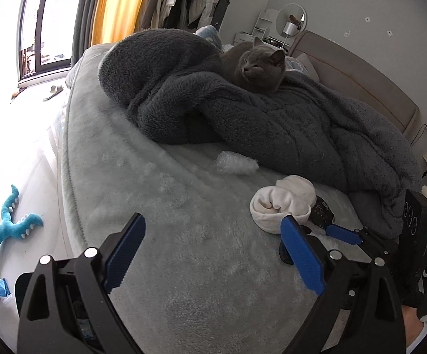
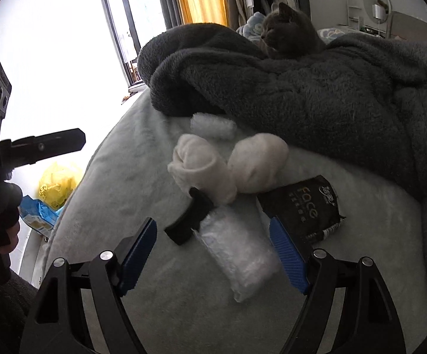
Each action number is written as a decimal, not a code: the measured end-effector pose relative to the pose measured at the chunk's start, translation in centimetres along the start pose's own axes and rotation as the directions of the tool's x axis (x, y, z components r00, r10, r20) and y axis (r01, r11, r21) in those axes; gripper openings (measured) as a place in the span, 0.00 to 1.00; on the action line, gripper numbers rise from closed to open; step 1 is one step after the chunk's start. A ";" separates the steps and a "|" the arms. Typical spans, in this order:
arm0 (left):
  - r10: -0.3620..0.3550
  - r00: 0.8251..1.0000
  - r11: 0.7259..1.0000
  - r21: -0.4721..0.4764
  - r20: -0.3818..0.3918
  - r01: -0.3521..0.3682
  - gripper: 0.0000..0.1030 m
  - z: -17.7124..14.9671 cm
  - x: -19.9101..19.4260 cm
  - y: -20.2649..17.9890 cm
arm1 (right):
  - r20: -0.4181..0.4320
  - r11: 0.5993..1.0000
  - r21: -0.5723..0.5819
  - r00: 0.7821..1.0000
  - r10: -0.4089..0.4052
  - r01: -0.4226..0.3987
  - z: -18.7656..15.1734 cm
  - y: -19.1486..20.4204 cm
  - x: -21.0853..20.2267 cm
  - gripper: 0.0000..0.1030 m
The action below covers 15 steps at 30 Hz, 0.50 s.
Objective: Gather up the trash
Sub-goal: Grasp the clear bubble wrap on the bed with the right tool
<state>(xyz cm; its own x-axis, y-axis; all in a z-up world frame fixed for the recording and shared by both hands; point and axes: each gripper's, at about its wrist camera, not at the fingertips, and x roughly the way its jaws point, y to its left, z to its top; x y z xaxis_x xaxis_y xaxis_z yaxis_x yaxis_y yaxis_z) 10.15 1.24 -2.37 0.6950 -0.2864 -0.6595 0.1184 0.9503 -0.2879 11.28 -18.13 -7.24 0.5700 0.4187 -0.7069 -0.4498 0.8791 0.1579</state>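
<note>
Both jaw pairs wide open, nothing gripped. Right gripper [image 2: 212,253] straddles clear plastic wrapper [image 2: 237,253] on near bed [image 2: 110,177]; black sachet [image 2: 301,206] just right of it, black handle [image 2: 188,219] touching its far-left end, white socks [image 2: 204,168] beyond. Left gripper [image 1: 213,255] over bare sheet. Second wrapper [image 1: 237,162] far, by blanket. Risk: slick film slips from pads; closing may snag handle. Cat [image 1: 257,65] nearby may move.

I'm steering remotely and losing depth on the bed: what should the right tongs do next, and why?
Probably ease the right tongs forward and down onto the clear plastic bag, then close. They stand open with the bag lying between the fingers, untouched. A black clip lies at its far end, beside the white socks, so grip the near half.
</note>
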 end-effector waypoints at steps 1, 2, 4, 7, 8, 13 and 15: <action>-0.001 1.000 1.000 0.001 -0.003 0.001 0.92 0.0 0.1 -0.1 | -0.009 1.000 -0.003 1.000 -0.001 0.001 -0.1 -0.2 0.1 0.69; -0.002 1.000 1.000 0.001 -0.005 0.002 0.92 -0.1 0.2 -0.2 | -0.017 1.000 -0.009 1.000 -0.005 0.005 -0.2 -0.3 0.2 0.68; -0.005 1.000 1.000 0.000 -0.009 0.005 0.92 -0.1 0.4 -0.4 | -0.023 1.000 -0.017 1.000 -0.008 0.008 -0.2 -0.5 0.3 0.65; -0.014 1.000 1.000 -0.001 -0.016 0.014 0.92 -0.1 0.7 -0.6 | -0.041 0.999 -0.033 0.999 -0.010 0.009 -0.3 -0.7 0.4 0.61; -0.018 1.000 1.000 0.002 -0.019 0.018 0.92 -0.1 0.8 -0.8 | -0.049 0.999 -0.042 0.999 -0.015 0.013 -0.4 -0.7 0.5 0.59; -0.040 0.998 0.999 0.029 -0.041 0.041 0.92 -0.4 1.4 -1.8 | -0.070 0.993 -0.104 0.996 -0.055 0.048 -0.8 -0.6 0.7 0.48; -0.051 0.997 0.998 0.042 -0.052 0.053 0.92 -0.6 1.7 -2.3 | -0.068 0.992 -0.115 0.995 -0.070 0.062 -0.9 -0.7 0.7 0.41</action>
<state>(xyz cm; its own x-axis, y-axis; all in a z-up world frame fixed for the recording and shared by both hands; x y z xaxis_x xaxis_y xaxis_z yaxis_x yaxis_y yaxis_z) 10.65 -1.47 -3.23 0.6503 -0.3406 -0.6790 0.1852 0.9380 -0.2931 11.38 -18.70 -8.46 0.5522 0.3400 -0.7612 -0.4896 0.8713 0.0340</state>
